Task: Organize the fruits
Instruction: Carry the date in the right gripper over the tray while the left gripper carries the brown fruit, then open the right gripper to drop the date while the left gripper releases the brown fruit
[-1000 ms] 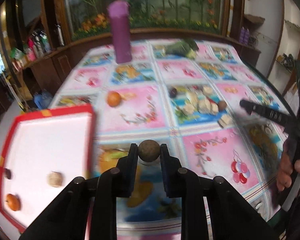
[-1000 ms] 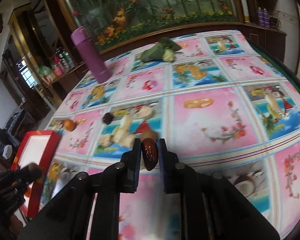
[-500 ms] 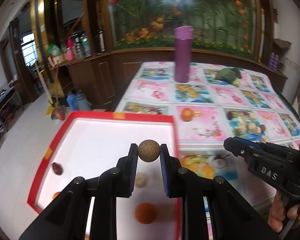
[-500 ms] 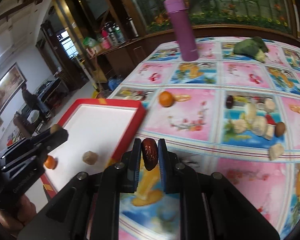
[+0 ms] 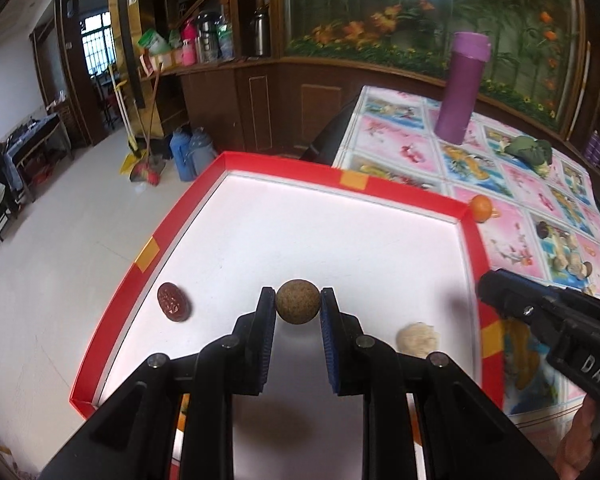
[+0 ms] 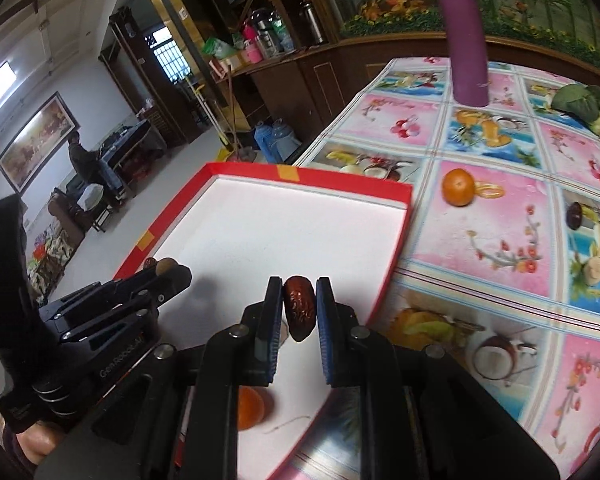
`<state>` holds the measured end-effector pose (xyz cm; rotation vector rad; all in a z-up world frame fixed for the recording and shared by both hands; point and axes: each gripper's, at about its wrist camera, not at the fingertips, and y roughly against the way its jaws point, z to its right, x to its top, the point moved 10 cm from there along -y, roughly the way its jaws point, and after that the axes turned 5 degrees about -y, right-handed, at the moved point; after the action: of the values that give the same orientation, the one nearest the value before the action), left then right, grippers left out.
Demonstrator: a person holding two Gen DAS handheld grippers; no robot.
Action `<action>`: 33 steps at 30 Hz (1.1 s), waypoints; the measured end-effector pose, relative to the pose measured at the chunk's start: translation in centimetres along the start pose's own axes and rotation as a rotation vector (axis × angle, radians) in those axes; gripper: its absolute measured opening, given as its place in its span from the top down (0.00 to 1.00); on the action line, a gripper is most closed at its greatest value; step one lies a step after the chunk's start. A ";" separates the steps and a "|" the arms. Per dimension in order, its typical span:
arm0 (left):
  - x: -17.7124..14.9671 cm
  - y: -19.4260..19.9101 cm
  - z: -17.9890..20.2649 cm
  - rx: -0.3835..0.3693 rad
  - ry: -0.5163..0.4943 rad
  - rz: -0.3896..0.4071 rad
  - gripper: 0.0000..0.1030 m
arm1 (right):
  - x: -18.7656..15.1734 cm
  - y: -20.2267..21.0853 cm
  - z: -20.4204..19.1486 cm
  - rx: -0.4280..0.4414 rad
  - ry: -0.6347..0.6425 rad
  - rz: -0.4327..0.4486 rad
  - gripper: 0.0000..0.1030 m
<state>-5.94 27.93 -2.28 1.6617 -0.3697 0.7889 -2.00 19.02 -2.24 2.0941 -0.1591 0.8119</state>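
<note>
Both grippers, left and right, now hover over tray.

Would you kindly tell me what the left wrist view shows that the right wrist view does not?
Only the left wrist view shows the pale lumpy fruit in the red tray, plus the left tool shut on the round brown fruit.

Only the right wrist view shows the right tool shut on the dark red date, and an orange fruit in the tray beneath it.

Both show the tray, the purple bottle and the orange on the tablecloth.
</note>
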 end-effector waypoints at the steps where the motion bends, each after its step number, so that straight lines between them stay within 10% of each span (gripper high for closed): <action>1: -0.1 -0.1 -0.2 0.001 0.000 -0.002 0.80 | 0.0 -0.4 -0.1 -0.003 0.002 -0.004 0.82; 25: -0.2 -3.3 -2.3 0.103 0.014 -0.149 0.76 | 0.4 -5.1 0.9 -0.022 -0.032 -0.126 0.80; 33: 0.2 -0.5 -1.2 0.094 0.013 -0.086 0.51 | 1.6 0.3 3.0 0.063 -0.119 0.032 0.52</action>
<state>-5.81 29.27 -2.41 1.7479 -0.2536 0.7619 0.61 16.78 -2.28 2.2056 -0.2343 0.7204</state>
